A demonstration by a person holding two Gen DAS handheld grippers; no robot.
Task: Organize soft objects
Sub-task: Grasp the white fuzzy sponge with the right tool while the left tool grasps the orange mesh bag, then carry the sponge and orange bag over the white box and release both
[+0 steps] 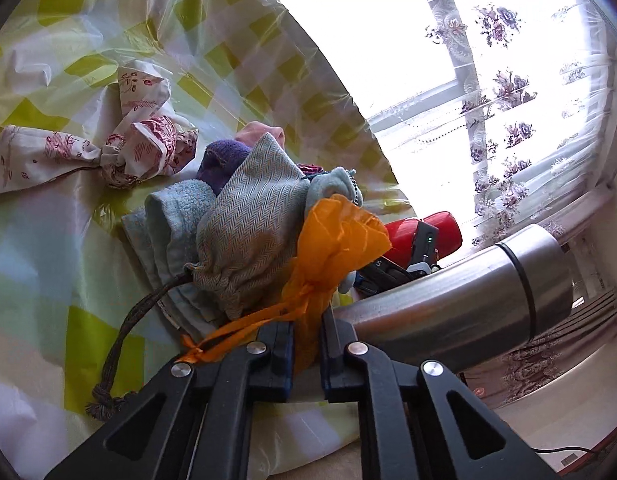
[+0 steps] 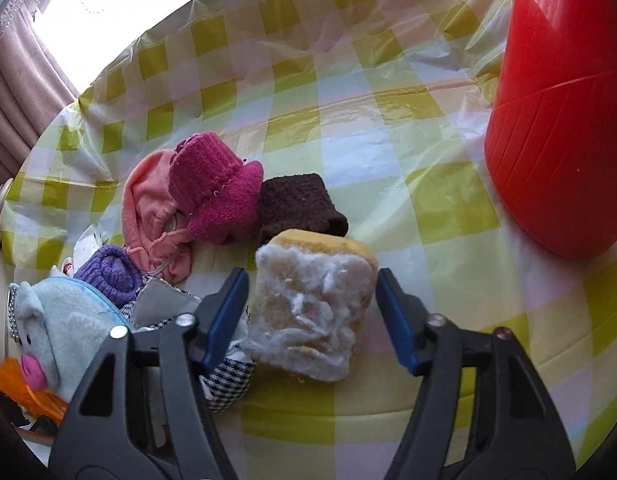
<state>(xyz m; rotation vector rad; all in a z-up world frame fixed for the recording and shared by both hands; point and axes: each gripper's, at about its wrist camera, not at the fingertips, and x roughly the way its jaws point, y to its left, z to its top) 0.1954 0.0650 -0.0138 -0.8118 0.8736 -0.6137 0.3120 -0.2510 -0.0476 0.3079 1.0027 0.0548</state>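
Soft goods, assorted, heaped on a table under a yellow-green and white checked plastic tablecloth point(image 2: 348, 128).

Left gripper point(image 1: 306, 344): jaws closed tight on the neck of an orange organza drawstring pouch point(image 1: 340, 232); the pouch's puffed top rises above the fingers, its orange ribbon point(image 1: 228, 330) trails off to the left. Beside the gripper on the right, touching or nearly so, a brushed steel flask point(image 1: 468, 300) lies on its side.

Behind the pouch, in the left wrist view: a grey-blue herringbone drawstring bag point(image 1: 252, 232) with a dark braided cord point(image 1: 124, 340), a pale blue terry cloth point(image 1: 172, 216) under it, a purple knit piece point(image 1: 220, 160), and a white cloth printed in red point(image 1: 144, 140), knotted, lying apart to the left.

Right gripper point(image 2: 312, 308): jaws partly open, standing either side of a yellow sponge-like block with white matted fluff on its face point(image 2: 312, 304). A gap shows between each blue pad and the block, so nothing is gripped.

Just beyond the block: a dark brown knit piece point(image 2: 300, 204), a magenta knit hat point(image 2: 216, 196) and a salmon-pink fleece item point(image 2: 148, 204), all touching. Lower left: a purple knit item point(image 2: 108, 272), a pale blue plush pig-faced pouch point(image 2: 56, 332) and a navy-and-white checked cloth point(image 2: 228, 380).

A red plastic container point(image 2: 556, 120) stands well apart at the right.
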